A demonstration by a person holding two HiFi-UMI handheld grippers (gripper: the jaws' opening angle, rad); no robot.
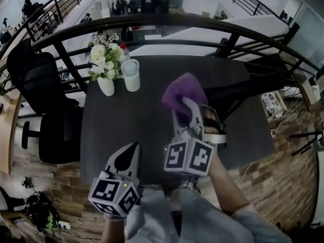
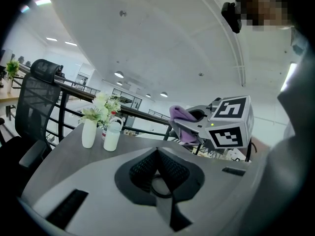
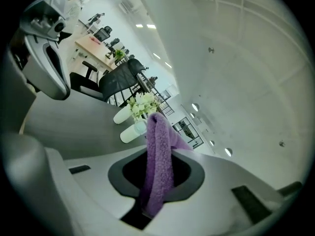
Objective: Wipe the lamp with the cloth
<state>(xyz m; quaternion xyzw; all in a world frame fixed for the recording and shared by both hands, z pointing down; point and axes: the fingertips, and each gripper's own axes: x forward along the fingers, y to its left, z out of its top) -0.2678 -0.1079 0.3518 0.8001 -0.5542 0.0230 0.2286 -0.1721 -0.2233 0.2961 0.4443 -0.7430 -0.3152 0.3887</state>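
Note:
The white cylindrical lamp (image 1: pixel 131 75) stands at the back left of the dark table (image 1: pixel 243 130), beside a white vase of flowers (image 1: pixel 106 70). My right gripper (image 1: pixel 186 104) is shut on the purple cloth (image 1: pixel 184 90) and holds it above the table's middle, to the right of the lamp and apart from it. In the right gripper view the cloth (image 3: pixel 158 166) hangs folded between the jaws, with the lamp (image 3: pixel 134 131) lying beyond. My left gripper (image 1: pixel 130 155) is shut and empty near the table's front edge. From the left gripper view the lamp (image 2: pixel 112 135) and the cloth (image 2: pixel 183 116) both show.
A black office chair (image 1: pixel 40 85) stands left of the table. A dark metal railing (image 1: pixel 152 22) curves right behind the table's far edge. Wooden floor lies to the right and front.

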